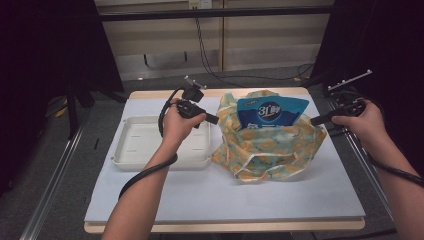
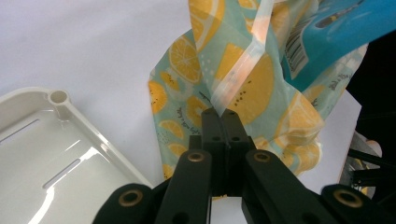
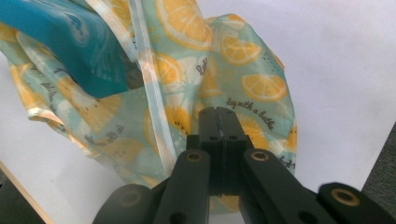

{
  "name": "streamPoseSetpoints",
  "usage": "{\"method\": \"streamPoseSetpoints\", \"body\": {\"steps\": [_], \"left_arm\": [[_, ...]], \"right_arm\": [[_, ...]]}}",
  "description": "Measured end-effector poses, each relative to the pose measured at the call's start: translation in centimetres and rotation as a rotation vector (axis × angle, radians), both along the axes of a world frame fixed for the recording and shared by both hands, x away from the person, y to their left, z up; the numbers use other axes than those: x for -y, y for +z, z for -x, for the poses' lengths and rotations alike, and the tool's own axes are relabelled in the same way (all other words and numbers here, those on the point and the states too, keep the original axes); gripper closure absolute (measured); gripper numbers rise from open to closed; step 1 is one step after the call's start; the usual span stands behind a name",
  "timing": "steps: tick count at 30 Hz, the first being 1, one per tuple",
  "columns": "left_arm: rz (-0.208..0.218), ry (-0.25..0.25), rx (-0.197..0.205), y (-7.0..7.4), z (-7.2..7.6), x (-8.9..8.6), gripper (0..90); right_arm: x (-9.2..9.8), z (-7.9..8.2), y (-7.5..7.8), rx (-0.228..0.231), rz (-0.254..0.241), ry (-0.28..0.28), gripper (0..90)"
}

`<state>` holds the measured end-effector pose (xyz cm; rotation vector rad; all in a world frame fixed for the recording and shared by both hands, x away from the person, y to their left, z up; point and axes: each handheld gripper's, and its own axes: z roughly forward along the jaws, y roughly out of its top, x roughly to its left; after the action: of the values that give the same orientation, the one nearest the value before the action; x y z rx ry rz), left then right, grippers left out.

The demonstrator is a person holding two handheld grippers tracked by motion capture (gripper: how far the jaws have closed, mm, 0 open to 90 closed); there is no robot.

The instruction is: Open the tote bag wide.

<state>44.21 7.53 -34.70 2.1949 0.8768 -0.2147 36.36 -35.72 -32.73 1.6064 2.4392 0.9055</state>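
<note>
A cloth bag (image 1: 265, 145) printed with orange slices stands on the white table sheet, right of centre. A blue pouch (image 1: 270, 112) sticks up out of its mouth. My left gripper (image 1: 216, 120) reaches the bag's left rim. In the left gripper view its jaws (image 2: 219, 112) are shut on the pale hem strip of the bag (image 2: 261, 79), with the pouch (image 2: 336, 32) behind. My right gripper (image 1: 314, 120) meets the bag's right rim. In the right gripper view its jaws (image 3: 217, 109) are closed against the fabric (image 3: 252, 60), and the pouch (image 3: 70, 46) is at upper left.
A shallow white tray (image 1: 117, 160) lies left of the bag, its corner close under my left gripper (image 2: 93, 130). The white sheet (image 1: 225, 200) stretches in front of the bag. Metal rails run along both table sides, and cables hang at the back.
</note>
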Motion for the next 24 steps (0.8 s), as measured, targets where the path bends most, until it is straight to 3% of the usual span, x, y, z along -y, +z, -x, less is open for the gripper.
{"method": "streamPoseSetpoints", "body": {"steps": [5, 8, 12, 18, 24], "left_arm": [[-0.023, 0.012, -0.003, -0.4, -0.4, 0.4, 90.0], [-0.032, 0.001, 0.002, -0.7, -0.5, 0.6, 90.0], [-0.031, -0.009, 0.001, -0.7, -0.4, 1.0, 90.0], [-0.013, -0.011, 0.009, -0.4, -0.2, 1.0, 90.0], [-0.007, -0.005, 0.015, -0.2, 0.0, 0.9, 90.0]], "right_arm": [[0.1, -0.1, -0.4, 0.013, 0.010, -0.013, 90.0], [0.3, -0.2, -0.9, -0.002, 0.024, -0.029, 90.0], [0.4, -0.1, -1.0, 0.005, 0.009, -0.010, 89.3], [0.3, 0.4, 0.3, 0.037, 0.023, -0.009, 75.5], [-0.9, 1.1, 1.4, 0.057, 0.004, 0.013, 51.3]]}}
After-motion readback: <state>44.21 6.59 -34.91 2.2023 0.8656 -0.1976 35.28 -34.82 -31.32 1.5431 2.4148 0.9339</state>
